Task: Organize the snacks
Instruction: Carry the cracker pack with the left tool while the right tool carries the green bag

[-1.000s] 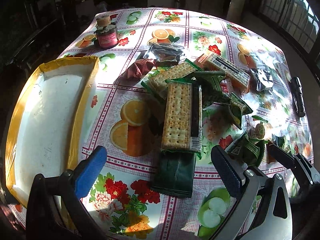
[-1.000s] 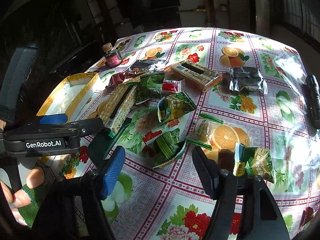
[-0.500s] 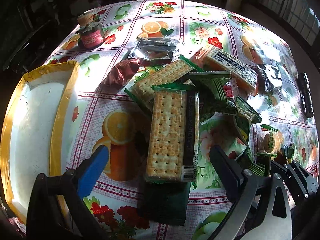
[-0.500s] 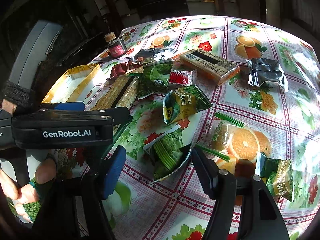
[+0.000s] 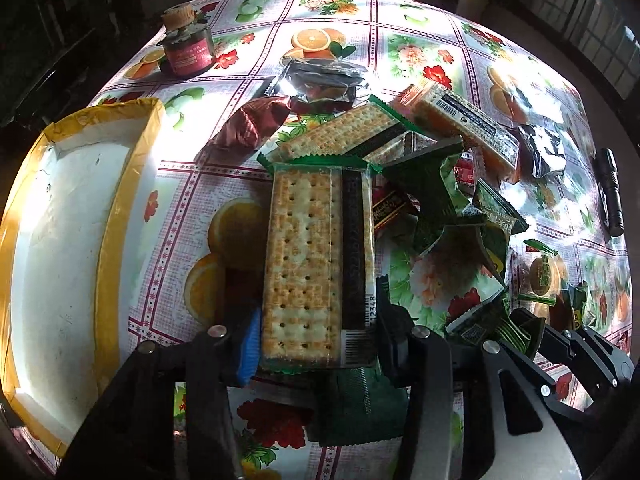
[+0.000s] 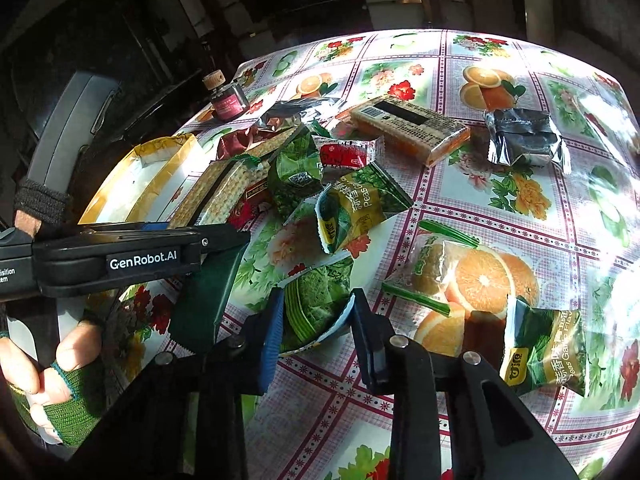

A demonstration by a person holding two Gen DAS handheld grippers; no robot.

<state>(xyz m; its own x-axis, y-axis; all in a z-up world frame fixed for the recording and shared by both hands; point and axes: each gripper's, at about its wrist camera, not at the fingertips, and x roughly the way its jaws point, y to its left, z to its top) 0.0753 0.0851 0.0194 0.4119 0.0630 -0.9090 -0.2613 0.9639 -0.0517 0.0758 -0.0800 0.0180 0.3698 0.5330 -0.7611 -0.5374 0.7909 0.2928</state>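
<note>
In the left wrist view my left gripper (image 5: 318,344) is shut on the near end of a long green-edged cracker pack (image 5: 316,256), which lies over a dark green packet (image 5: 356,408). A white tray with yellow taped rim (image 5: 120,216) sits to its left. In the right wrist view my right gripper (image 6: 318,332) is shut on a small green pea snack bag (image 6: 316,304) on the tablecloth. The left gripper's black body (image 6: 132,258) crosses that view at the left. More snack packs lie piled behind.
A second cracker pack (image 5: 348,132), an orange biscuit pack (image 6: 408,128), silver foil bags (image 6: 524,140), green pea bags (image 6: 544,352) and a maroon packet (image 5: 248,128) lie around. A small red-labelled jar (image 5: 186,50) stands far left. A black torch (image 5: 610,192) lies at the right edge.
Both grippers moved forward and closed: the left onto the end of the cracker pack, the right onto the small green snack bag. Both were open a second ago.
</note>
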